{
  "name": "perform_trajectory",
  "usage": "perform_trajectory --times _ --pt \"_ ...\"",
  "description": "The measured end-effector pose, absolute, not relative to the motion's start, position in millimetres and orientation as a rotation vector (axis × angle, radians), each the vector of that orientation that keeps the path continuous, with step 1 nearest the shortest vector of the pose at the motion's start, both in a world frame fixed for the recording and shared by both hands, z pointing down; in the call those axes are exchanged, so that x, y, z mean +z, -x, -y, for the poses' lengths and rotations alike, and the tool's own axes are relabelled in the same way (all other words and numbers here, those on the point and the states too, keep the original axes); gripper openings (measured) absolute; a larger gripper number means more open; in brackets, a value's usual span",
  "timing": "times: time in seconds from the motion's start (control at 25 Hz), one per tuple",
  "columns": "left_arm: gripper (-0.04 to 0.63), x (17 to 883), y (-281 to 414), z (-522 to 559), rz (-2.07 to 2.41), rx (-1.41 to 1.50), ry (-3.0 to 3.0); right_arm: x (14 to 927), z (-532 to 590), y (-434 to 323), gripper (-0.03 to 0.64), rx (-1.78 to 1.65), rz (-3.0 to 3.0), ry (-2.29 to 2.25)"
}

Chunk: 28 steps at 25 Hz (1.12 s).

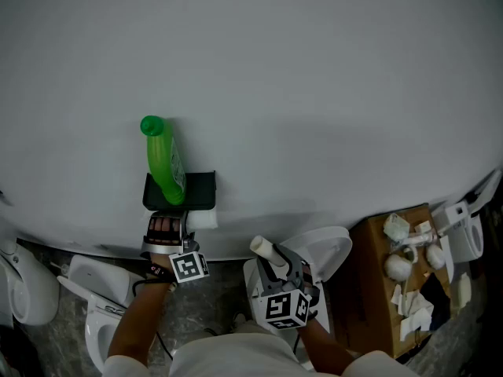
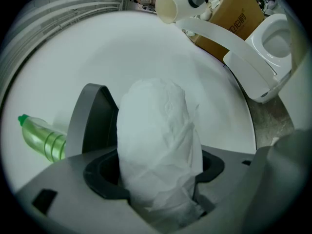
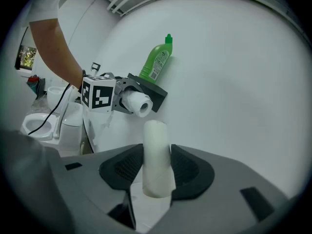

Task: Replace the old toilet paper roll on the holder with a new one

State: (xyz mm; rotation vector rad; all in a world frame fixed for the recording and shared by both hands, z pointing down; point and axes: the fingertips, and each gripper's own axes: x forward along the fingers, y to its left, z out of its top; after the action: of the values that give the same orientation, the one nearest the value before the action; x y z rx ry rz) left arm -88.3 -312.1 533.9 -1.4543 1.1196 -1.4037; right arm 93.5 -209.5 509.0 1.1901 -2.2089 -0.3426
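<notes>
the left tool [image 2: 157, 182] has its jaws spread wide and pressed on a full white toilet paper roll [image 2: 158, 145], which fills the gap between them and juts out past the tips, just beside the black wall holder [image 1: 198, 188]; a green bottle [image 1: 164, 163] stands on the holder right above this tool. the right tool [image 3: 156, 172] is half closed on a bare cardboard tube [image 3: 157, 155] that pokes out ahead of its pads, apart from the holder
</notes>
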Motion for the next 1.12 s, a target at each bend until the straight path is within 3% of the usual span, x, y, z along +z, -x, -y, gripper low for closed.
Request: perform_trajectory --times 0.44,1.12 --pt "0.339 533.0 128.7 306.3 -1.163 -1.448 1.425 505.5 208.0 -79.5 0.176 -0.36 2.218 -1.179" --pt "0.379 525.8 112.8 283.1 -1.209 -1.386 1.684 500.7 192.8 -72.4 0.176 -0.357 2.182 -1.199"
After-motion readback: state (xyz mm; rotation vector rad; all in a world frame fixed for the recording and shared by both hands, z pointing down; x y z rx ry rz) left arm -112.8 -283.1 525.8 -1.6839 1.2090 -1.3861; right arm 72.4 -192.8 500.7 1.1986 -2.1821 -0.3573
